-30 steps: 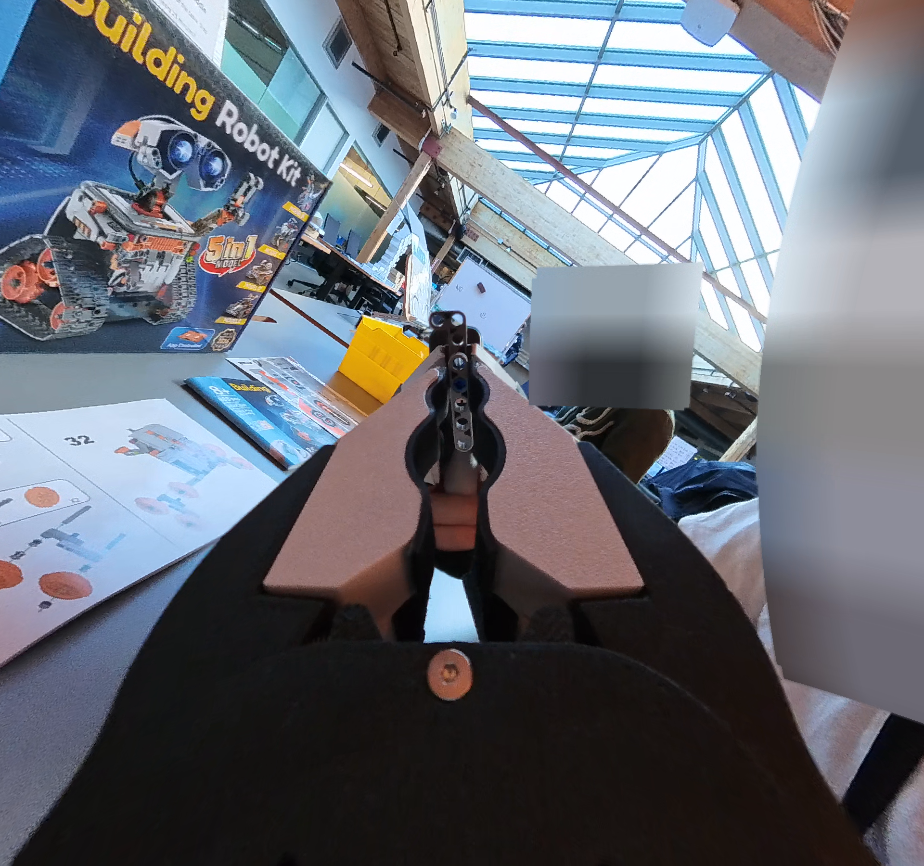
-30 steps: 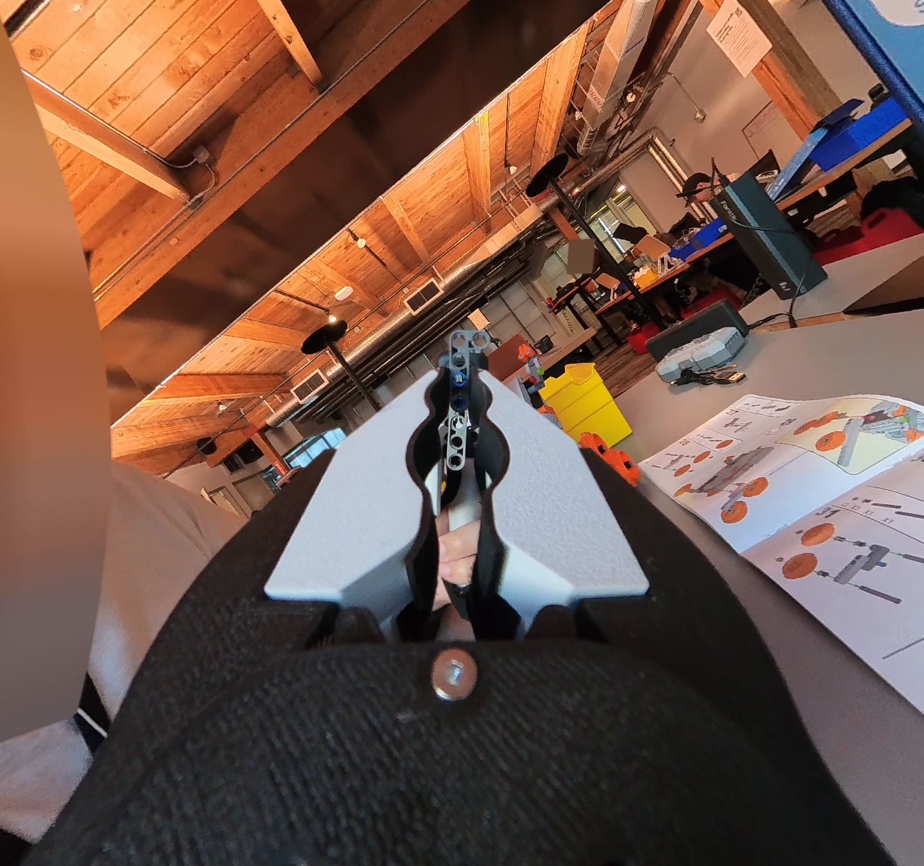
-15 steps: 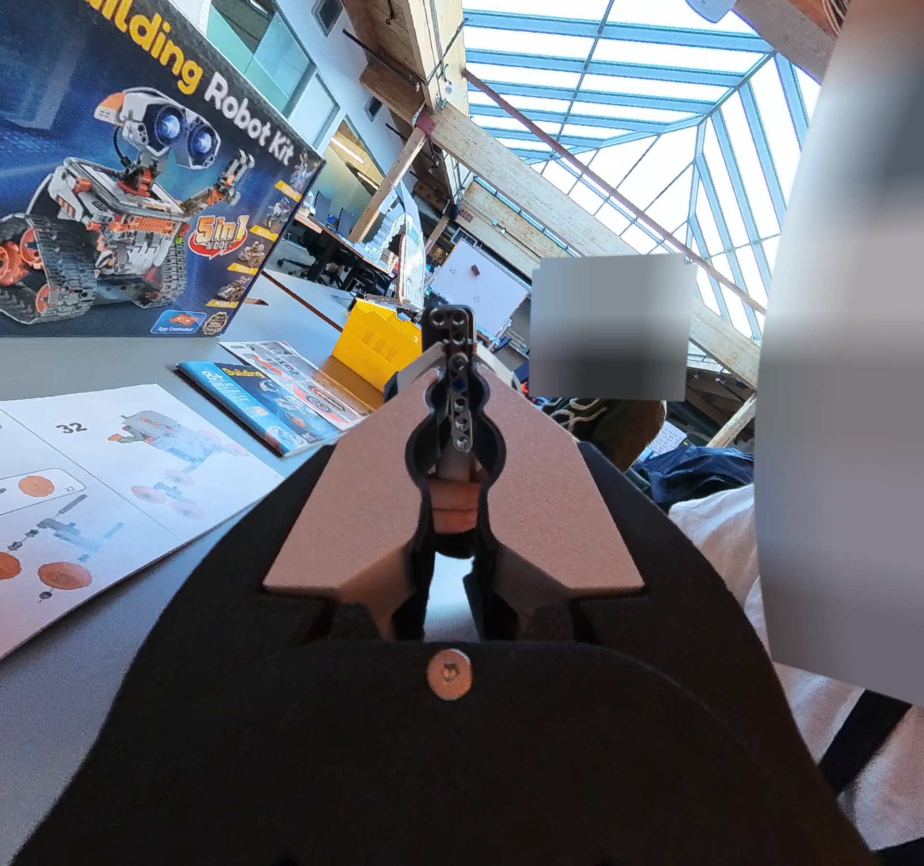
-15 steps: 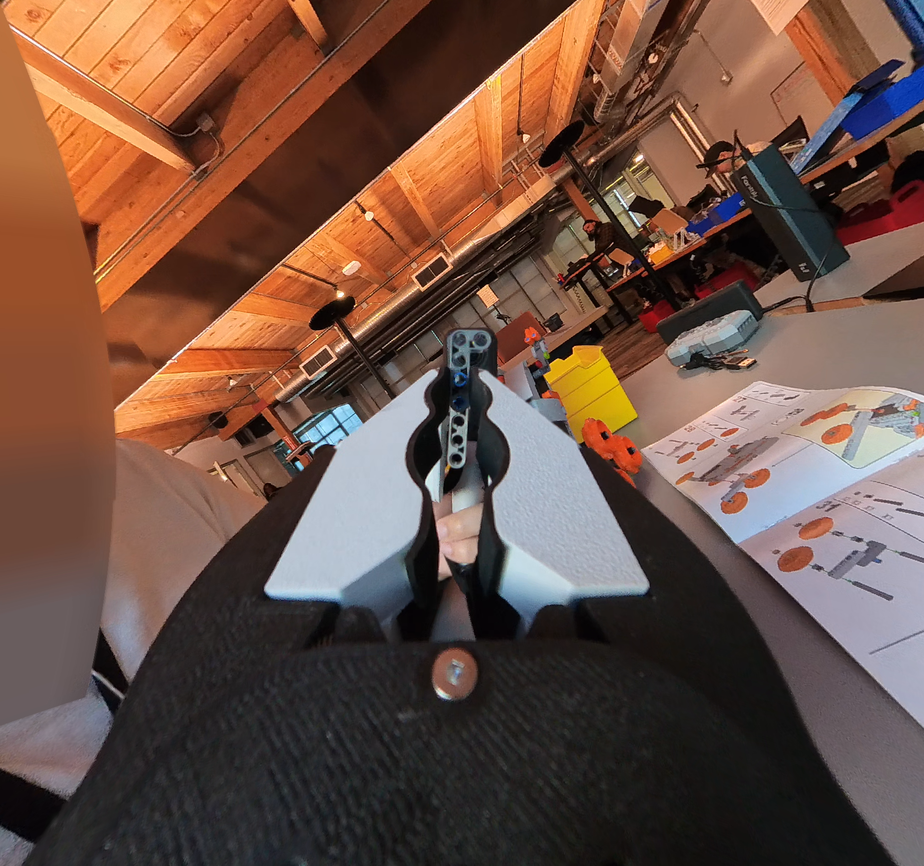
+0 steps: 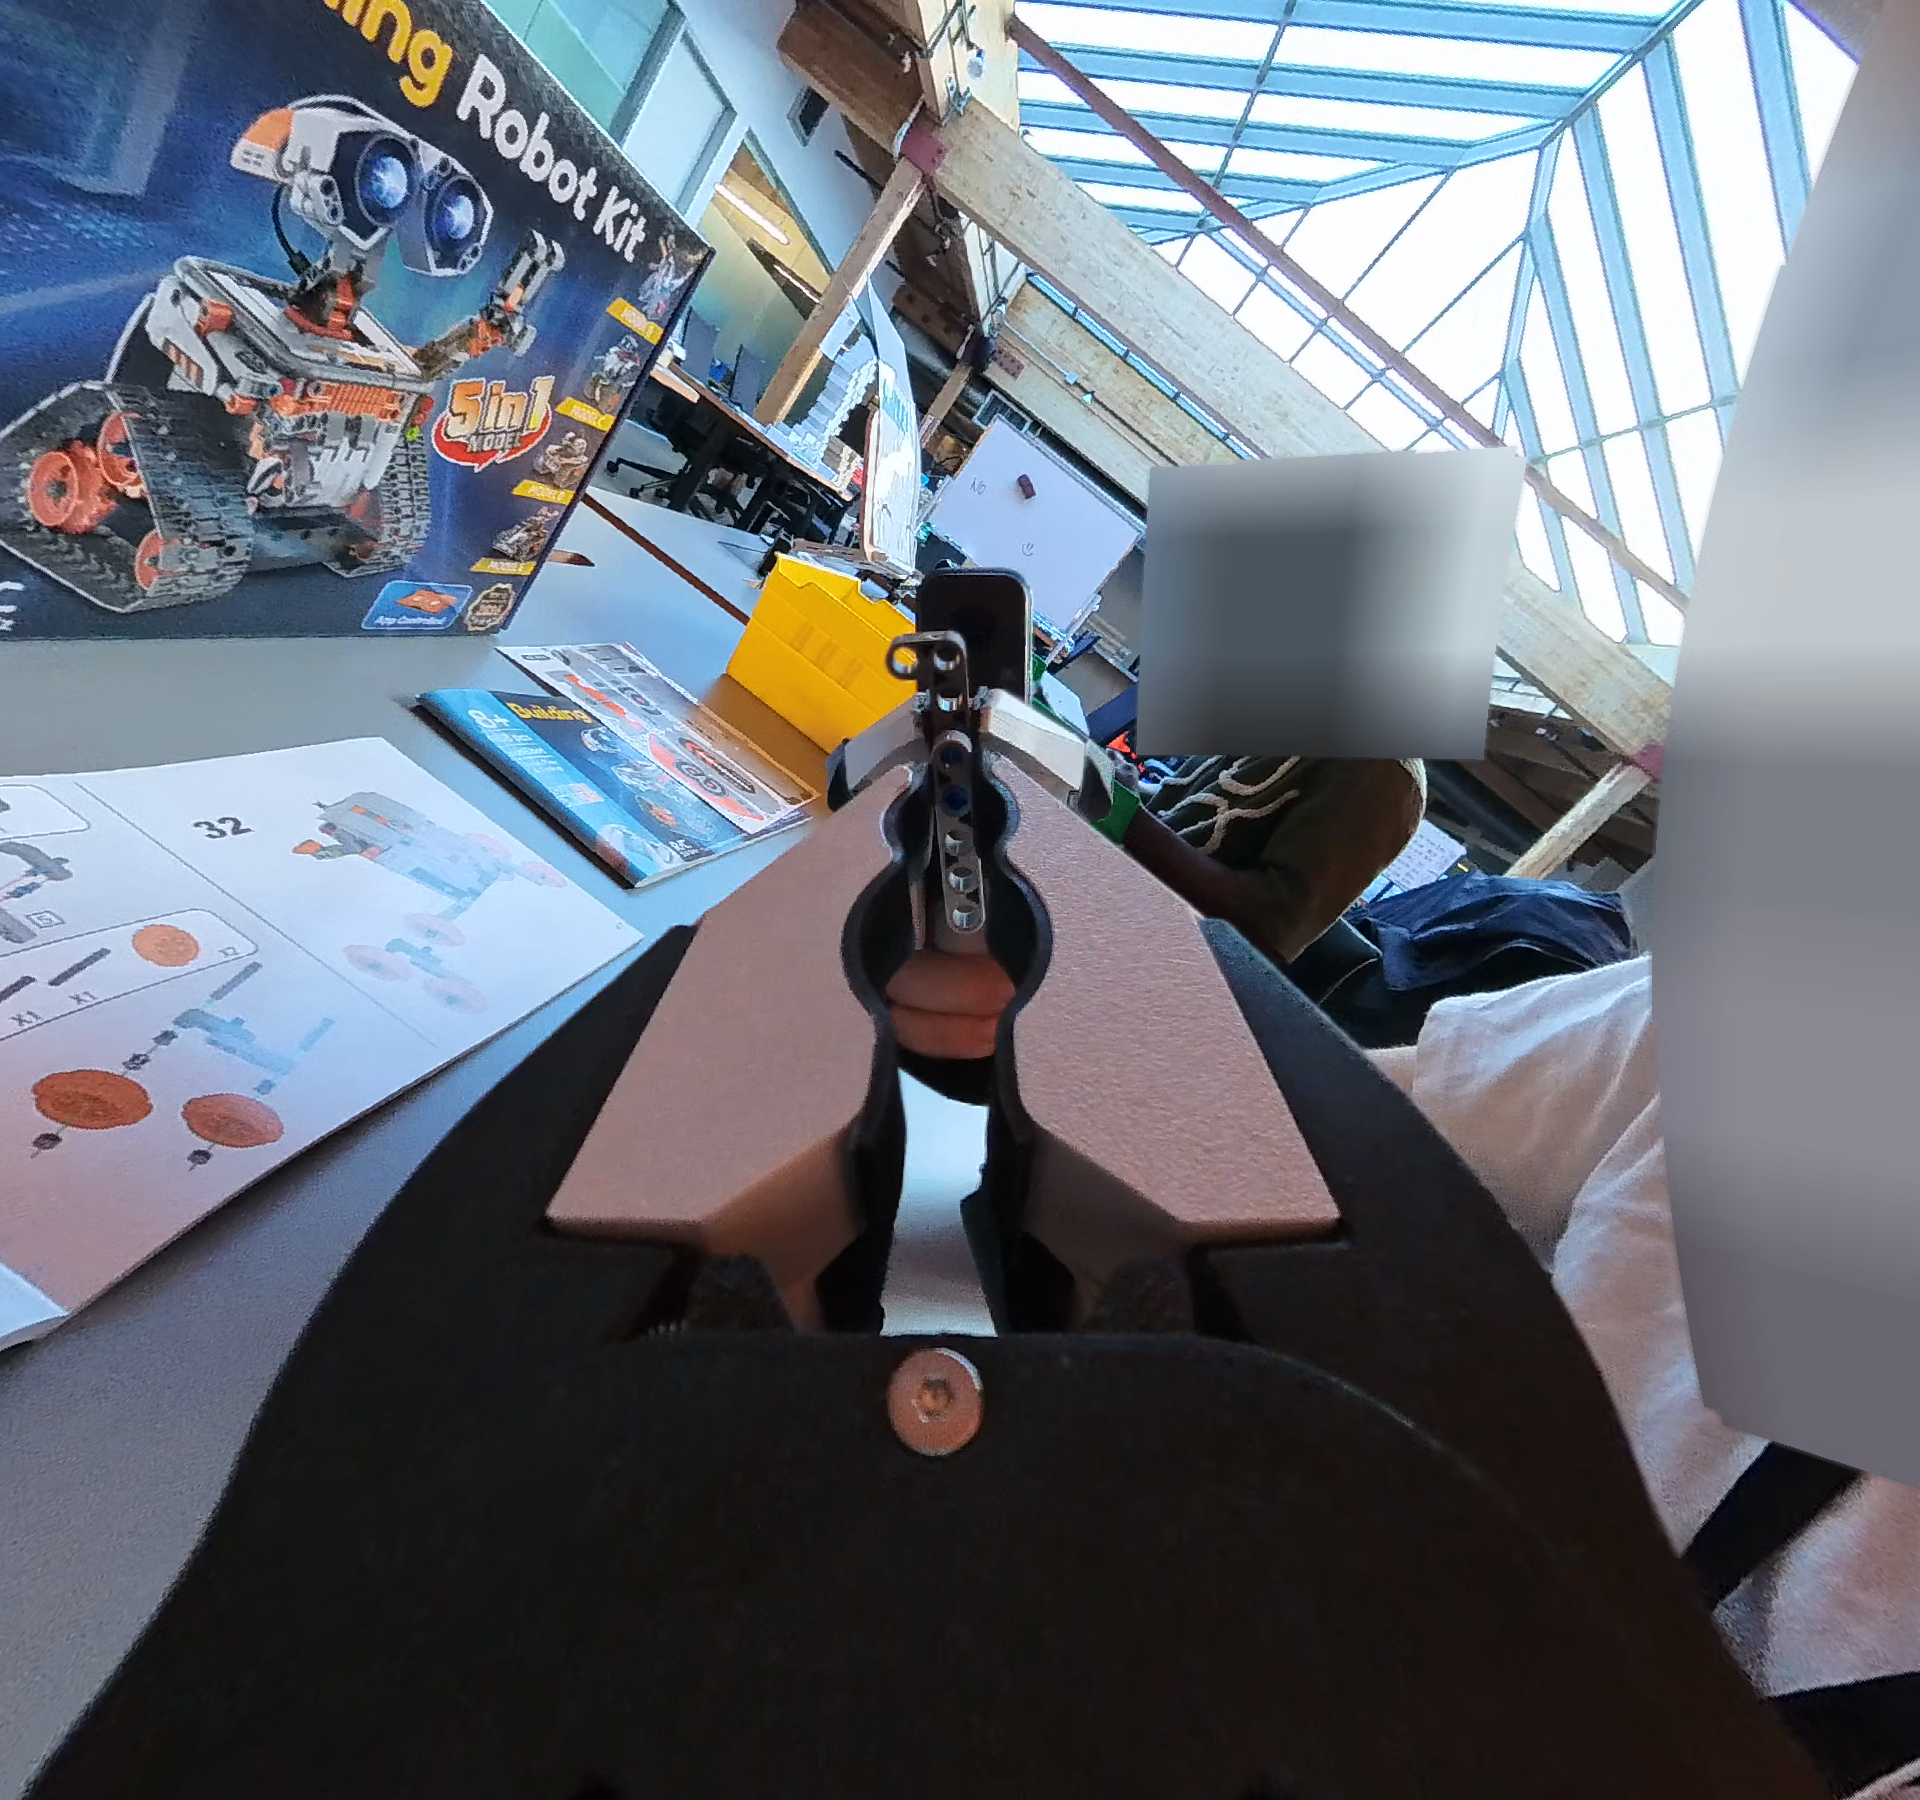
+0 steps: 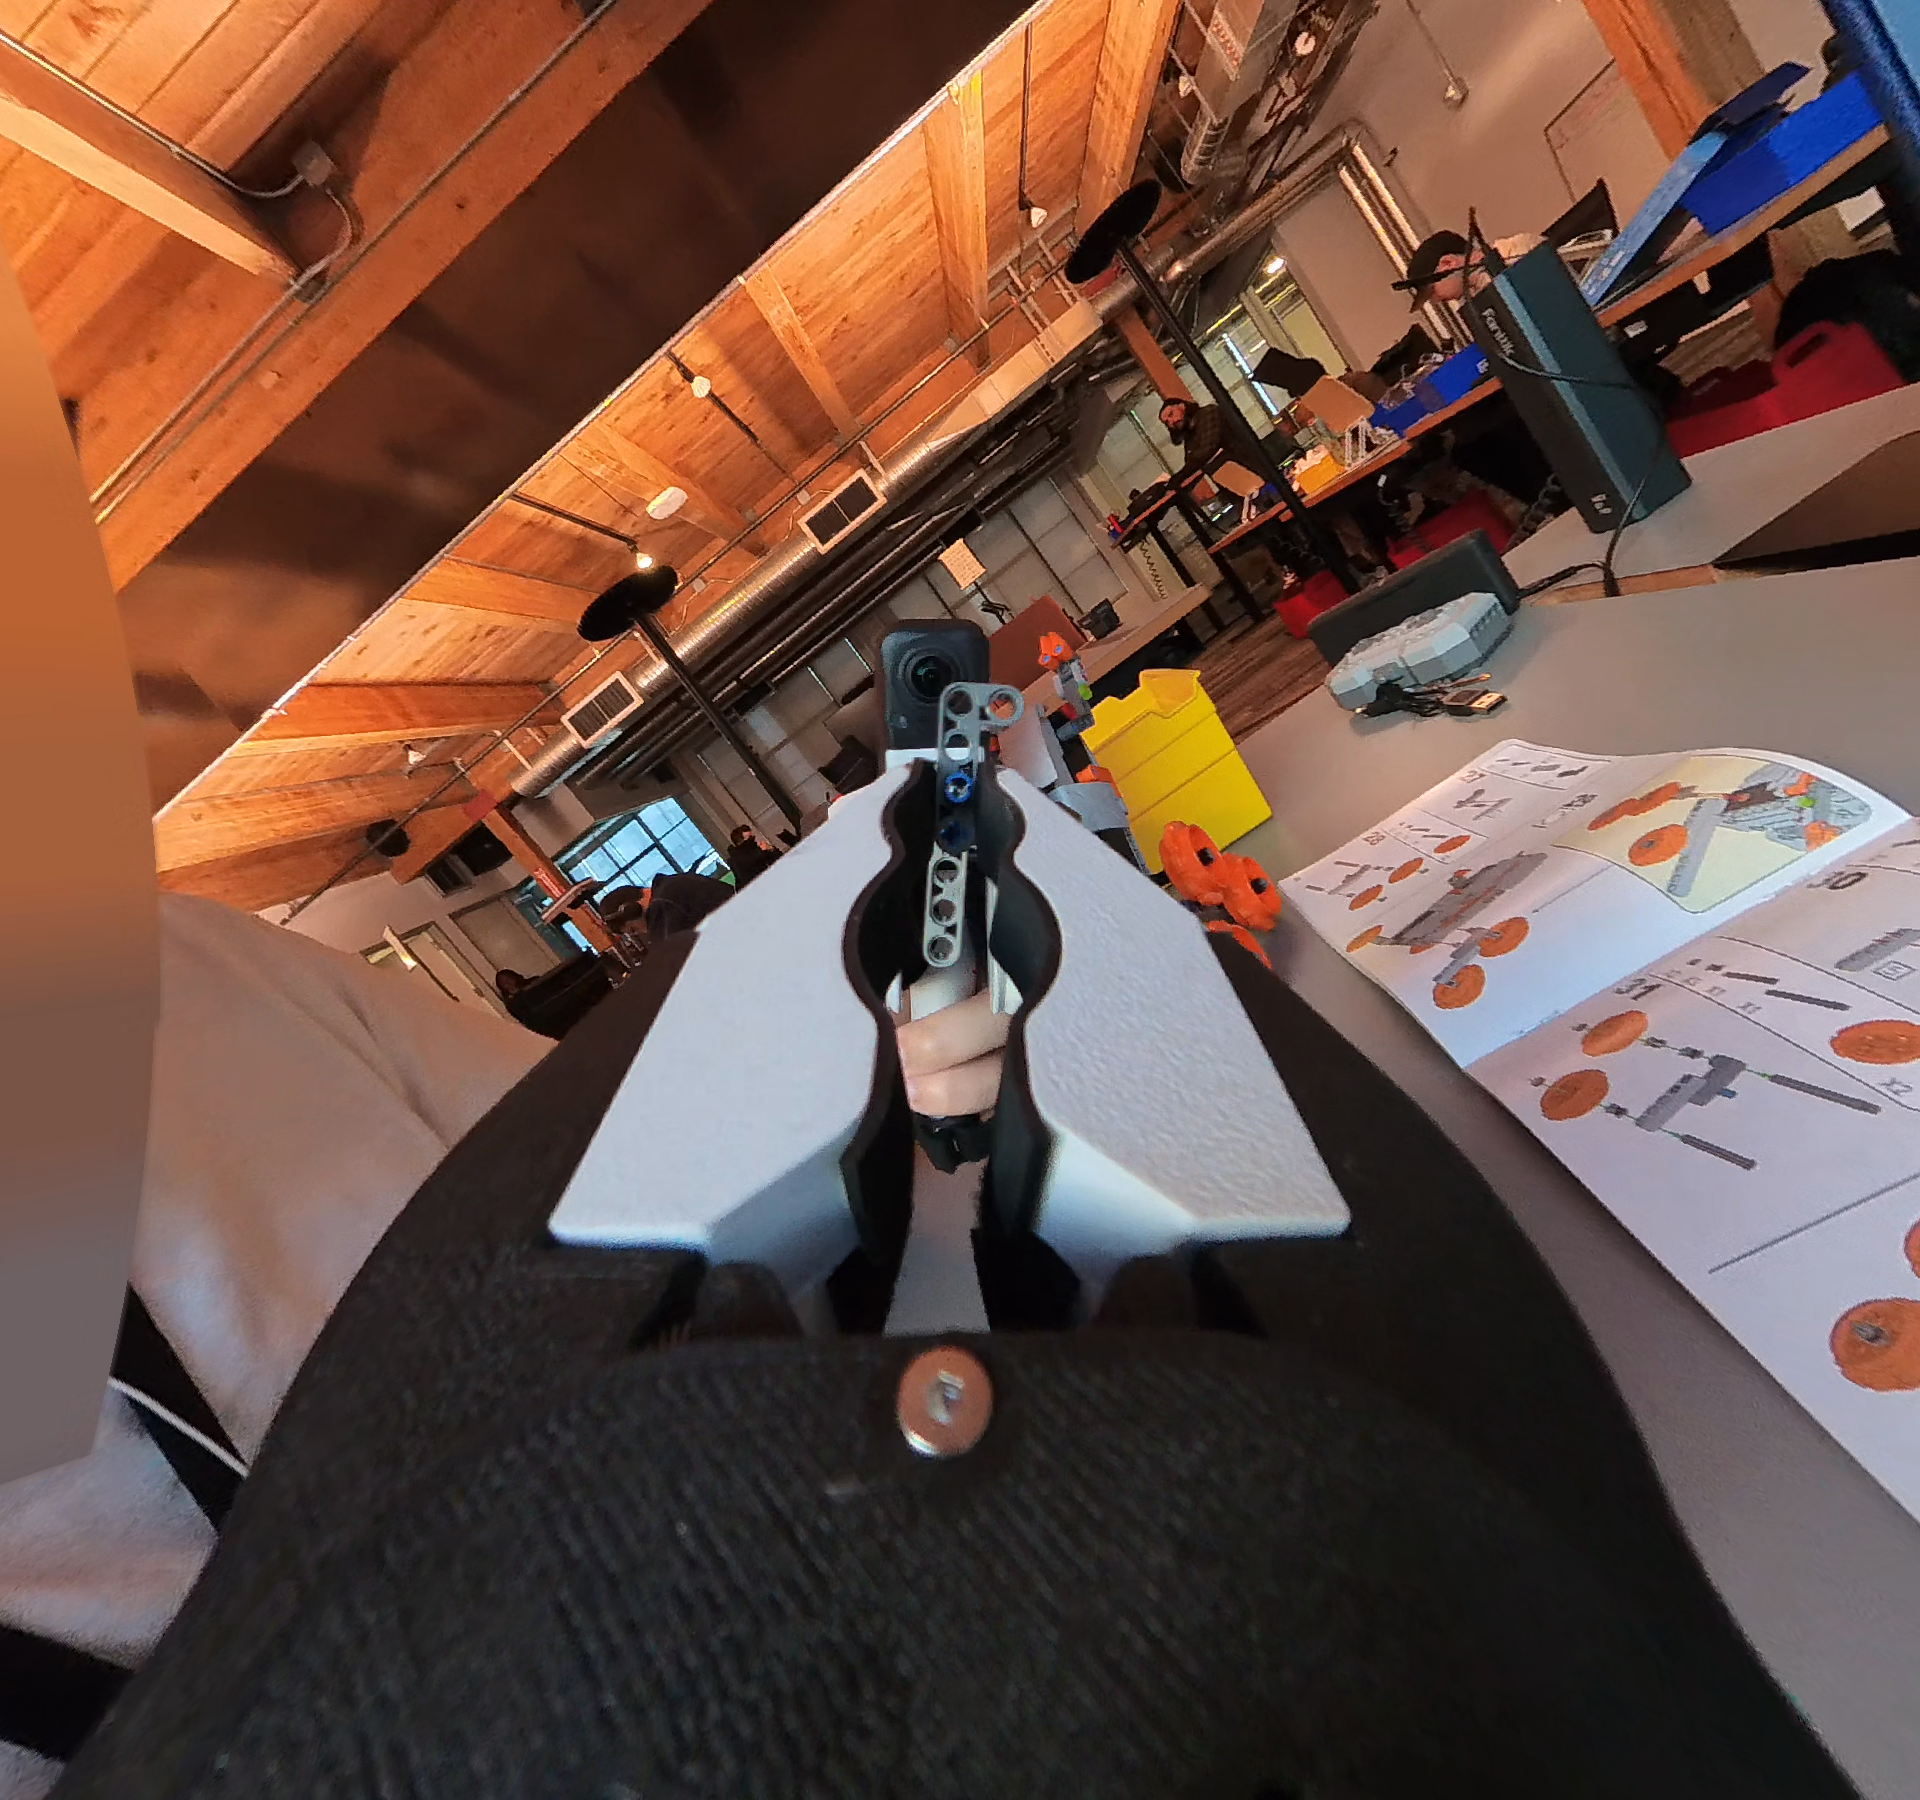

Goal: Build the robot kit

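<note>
The right gripper (image 6: 951, 794), at the centre of the frame, has its grey fingers (image 6: 1132, 1012) closed on a grey perforated beam (image 6: 951, 877) with blue pins, whose bent end sticks up past the fingertips. Facing it just beyond is the other gripper's camera (image 6: 928, 675). To the right, on the grey table (image 6: 1662, 670), lie an open instruction booklet (image 6: 1621, 929), orange wheels (image 6: 1216, 867) and a yellow bin (image 6: 1179, 763). A wooden ceiling (image 6: 416, 140) fills the upper left.
</note>
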A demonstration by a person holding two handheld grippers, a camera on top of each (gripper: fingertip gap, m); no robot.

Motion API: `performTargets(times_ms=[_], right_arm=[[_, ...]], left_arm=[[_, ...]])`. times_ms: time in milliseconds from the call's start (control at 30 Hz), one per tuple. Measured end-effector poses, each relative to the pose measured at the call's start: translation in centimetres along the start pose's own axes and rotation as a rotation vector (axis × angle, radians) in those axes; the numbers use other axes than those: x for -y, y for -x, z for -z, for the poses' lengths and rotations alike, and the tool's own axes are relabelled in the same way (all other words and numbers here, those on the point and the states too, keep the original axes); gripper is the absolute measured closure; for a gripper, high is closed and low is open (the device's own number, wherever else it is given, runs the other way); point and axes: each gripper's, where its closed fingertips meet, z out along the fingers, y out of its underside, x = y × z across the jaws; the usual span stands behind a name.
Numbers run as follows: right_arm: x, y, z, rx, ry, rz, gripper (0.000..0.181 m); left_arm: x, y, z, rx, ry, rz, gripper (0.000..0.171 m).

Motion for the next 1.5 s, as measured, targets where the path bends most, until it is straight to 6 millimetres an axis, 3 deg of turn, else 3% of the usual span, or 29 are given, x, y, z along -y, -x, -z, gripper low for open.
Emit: performTargets(times_ms=[367,700,1500], right_arm=[[-0.2,-0.5,0.0,-0.038,-0.012,0.022,0.175],[0.1,0.5,-0.1,0.078,-0.059,-0.092,0.175],[-0.7,-1.2,0.4,0.085,0.073,-0.191,0.176]], left_arm=[[0.0,0.5,0.1,0.059,-0.003,-0.031,0.167],[0.2,-0.5,0.0,-0.025,-0.022,-0.023,0.167],[-0.5,1.0,0.0,0.067,0.043,0.022,0.167]])
